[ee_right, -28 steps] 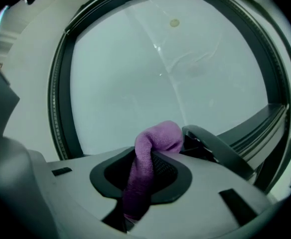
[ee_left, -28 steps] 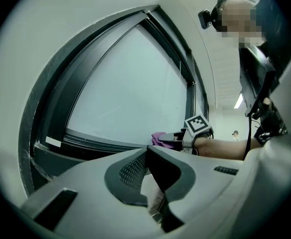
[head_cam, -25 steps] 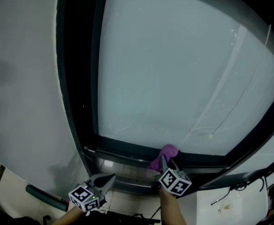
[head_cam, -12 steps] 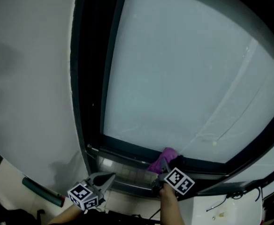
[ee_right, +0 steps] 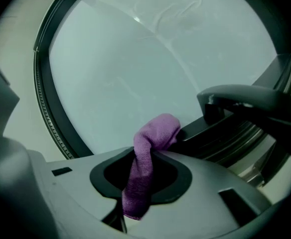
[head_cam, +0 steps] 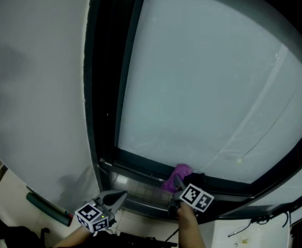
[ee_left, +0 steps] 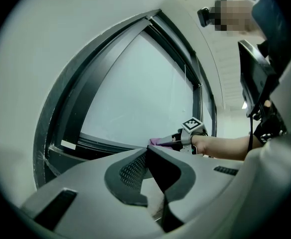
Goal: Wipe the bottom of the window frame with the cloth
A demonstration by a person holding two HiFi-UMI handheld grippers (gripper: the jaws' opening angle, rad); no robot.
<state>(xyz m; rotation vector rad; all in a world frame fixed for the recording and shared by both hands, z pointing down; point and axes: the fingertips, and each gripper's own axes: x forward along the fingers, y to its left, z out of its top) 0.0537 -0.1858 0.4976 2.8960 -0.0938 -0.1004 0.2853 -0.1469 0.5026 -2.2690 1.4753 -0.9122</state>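
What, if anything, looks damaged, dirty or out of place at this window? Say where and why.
The glass pane carries faint slanting streaks on its right side and a pale speck near the bottom frame. They look like smears, though a crack cannot be excluded. The purple cloth, clamped in the right gripper, looks normal.

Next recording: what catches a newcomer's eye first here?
The purple cloth, pinched in the right tongs, sits at the bottom rail of the dark window frame. The frosted pane fills most of the head view above it. The left tongs hang shut and empty, lower left.
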